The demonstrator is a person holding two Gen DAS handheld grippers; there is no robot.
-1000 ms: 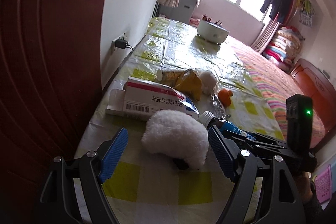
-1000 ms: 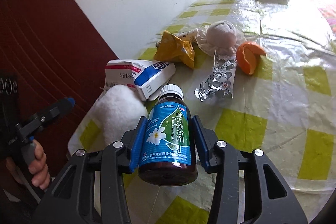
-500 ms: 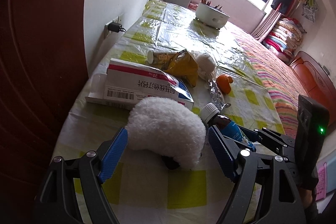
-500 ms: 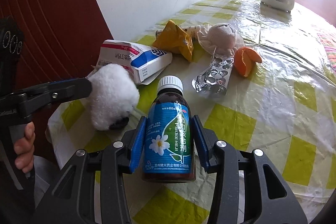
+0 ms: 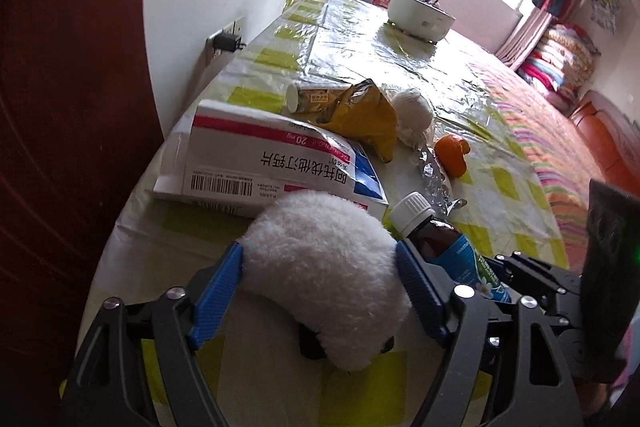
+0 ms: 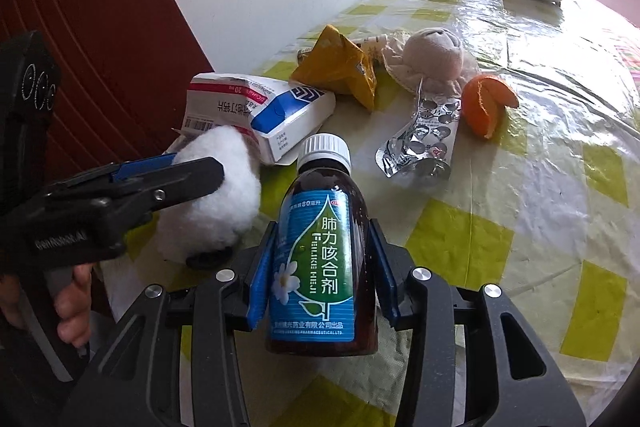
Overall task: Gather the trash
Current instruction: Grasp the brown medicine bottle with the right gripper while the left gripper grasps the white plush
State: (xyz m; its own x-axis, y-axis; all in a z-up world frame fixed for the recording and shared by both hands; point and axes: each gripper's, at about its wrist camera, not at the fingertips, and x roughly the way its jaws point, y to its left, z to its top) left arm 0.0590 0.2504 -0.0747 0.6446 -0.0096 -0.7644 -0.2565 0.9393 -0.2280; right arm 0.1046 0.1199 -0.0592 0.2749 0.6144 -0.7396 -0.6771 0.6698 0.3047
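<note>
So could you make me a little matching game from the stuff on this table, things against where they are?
Things:
1. syrup bottle
2. white fluffy ball
3. orange peel
4. medicine box

Places:
A. between the left tongs
B. flat, behind the ball
C. clamped in the right tongs
D. beside the blister pack

Pairs: 1-C, 2-A, 3-D, 4-B

Two close fisheye views along each tongs, side by side, sharing the table (image 5: 360,39) litter.
</note>
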